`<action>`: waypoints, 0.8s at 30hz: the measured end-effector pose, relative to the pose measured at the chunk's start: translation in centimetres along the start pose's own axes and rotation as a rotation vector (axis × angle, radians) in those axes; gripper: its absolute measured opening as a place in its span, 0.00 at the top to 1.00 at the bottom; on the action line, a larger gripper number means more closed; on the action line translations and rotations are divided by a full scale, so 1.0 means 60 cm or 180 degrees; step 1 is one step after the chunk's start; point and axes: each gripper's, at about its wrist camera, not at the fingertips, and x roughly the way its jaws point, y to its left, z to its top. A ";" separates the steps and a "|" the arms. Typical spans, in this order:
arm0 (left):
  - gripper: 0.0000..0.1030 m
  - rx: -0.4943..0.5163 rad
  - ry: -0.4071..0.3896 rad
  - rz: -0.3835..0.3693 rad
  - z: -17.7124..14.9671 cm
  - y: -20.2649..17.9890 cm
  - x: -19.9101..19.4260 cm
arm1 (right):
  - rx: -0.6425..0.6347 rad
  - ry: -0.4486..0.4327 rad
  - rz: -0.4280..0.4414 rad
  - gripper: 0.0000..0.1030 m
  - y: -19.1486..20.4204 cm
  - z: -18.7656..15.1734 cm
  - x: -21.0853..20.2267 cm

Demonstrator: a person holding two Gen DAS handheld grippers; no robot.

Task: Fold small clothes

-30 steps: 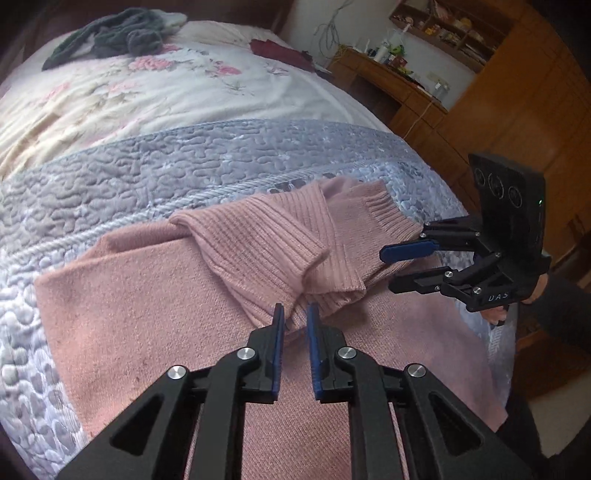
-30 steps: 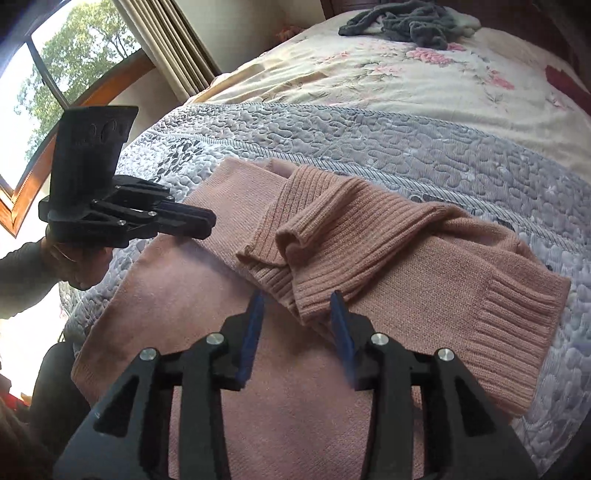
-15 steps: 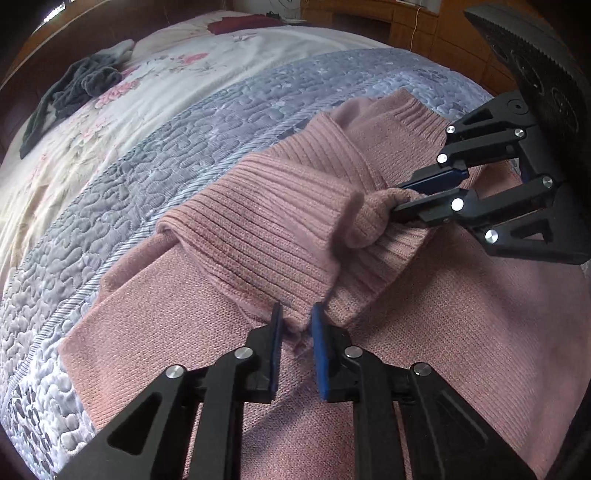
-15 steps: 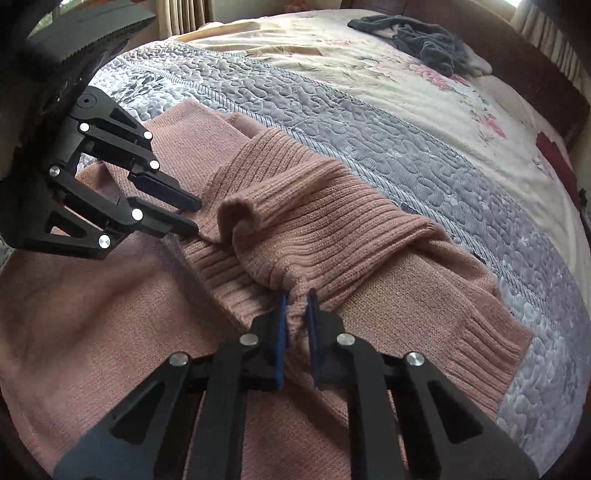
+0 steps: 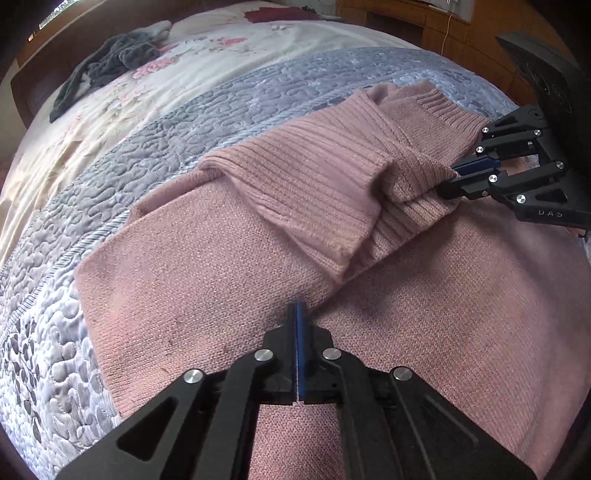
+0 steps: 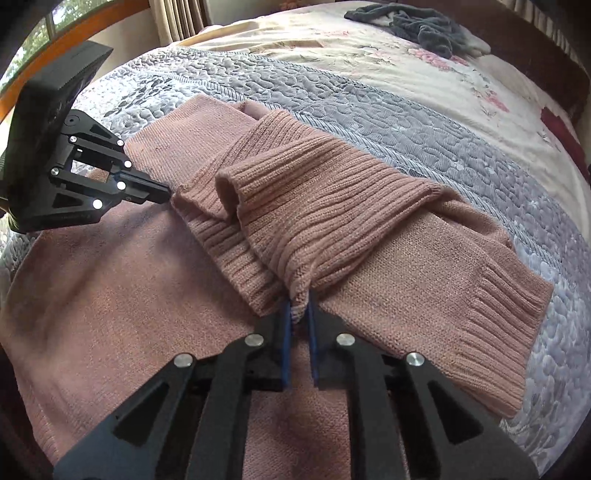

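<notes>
A big bed (image 5: 110, 122) holds everything. A grey bumpy blanket (image 5: 207, 110) lies across it. A pink sweater (image 5: 207, 280) lies flat on that blanket. Farther back, 1 dark grey cloth (image 6: 417, 22) sits crumpled on the flowery cover (image 6: 332, 51).

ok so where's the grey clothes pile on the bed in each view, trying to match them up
Left wrist view: the grey clothes pile lies upper left, on the floral bedspread.
Right wrist view: the same pile lies at the top, right of centre, on that bedspread.
Shared landmark: the pink sweater on the grey quilted band, in the foreground of both views.
</notes>
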 end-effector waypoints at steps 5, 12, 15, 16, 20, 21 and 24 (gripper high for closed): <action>1.00 -0.0007 -0.0125 -0.0028 0.005 -0.002 -0.031 | 0.0104 -0.0089 0.0174 0.84 -0.001 0.005 -0.036; 0.95 0.0114 -0.0372 0.0029 0.052 -0.018 -0.059 | 0.0564 -0.0453 0.0467 0.80 -0.031 0.055 -0.048; 0.92 0.0204 -0.0362 0.0063 0.070 -0.028 -0.035 | 0.0618 -0.0319 0.0476 0.80 -0.040 0.059 -0.009; 0.90 0.0211 -0.0315 0.0074 0.073 -0.028 -0.021 | 0.0618 -0.0248 0.0462 0.80 -0.043 0.055 0.005; 0.83 0.0113 -0.0126 0.0061 0.064 -0.016 0.031 | 0.0639 -0.0159 0.0469 0.80 -0.051 0.027 0.020; 0.81 0.0090 -0.0129 0.0068 0.062 -0.014 0.030 | 0.0670 -0.0155 0.0488 0.80 -0.053 0.023 0.014; 0.79 -0.0028 -0.0083 0.0041 0.056 -0.009 0.015 | 0.0788 -0.0145 0.0545 0.74 -0.054 0.009 -0.012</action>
